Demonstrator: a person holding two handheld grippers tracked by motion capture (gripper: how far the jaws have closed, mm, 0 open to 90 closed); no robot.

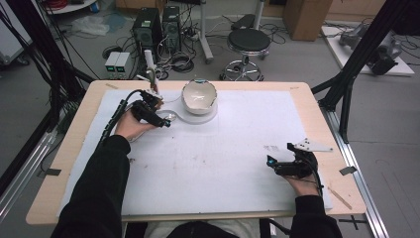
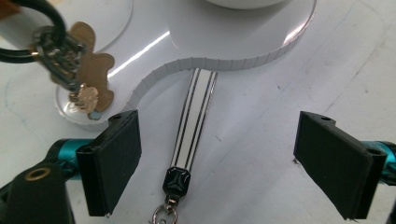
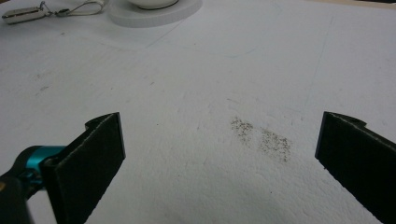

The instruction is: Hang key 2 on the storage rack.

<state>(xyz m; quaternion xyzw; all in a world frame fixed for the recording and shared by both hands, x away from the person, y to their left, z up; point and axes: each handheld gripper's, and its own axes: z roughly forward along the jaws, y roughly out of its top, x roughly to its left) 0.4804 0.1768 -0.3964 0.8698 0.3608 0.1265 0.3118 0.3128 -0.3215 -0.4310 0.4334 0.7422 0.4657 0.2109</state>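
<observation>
The left hand-held gripper (image 2: pixel 217 163) hangs over the striped metal bar (image 2: pixel 194 121), jaws wide apart, nothing gripped. The bar lies flat on the bench (image 1: pixel 223 158), between the jaws, its far end at the edge of the white stand (image 2: pixel 224 42) that carries the bowl (image 1: pixel 199 96). A black cap and ring (image 2: pixel 164 215) finish its near end. A bunch of keys (image 2: pixel 81 74) hangs at the upper left.

Recommended step: lower until both pads flank the bar's long edges, centre it, then close squarely. Grip above the black cap; keep the pads clear of the stand's edge.

The right hand-held gripper (image 3: pixel 219 163) rests apart on the bench, jaws wide, empty.
</observation>
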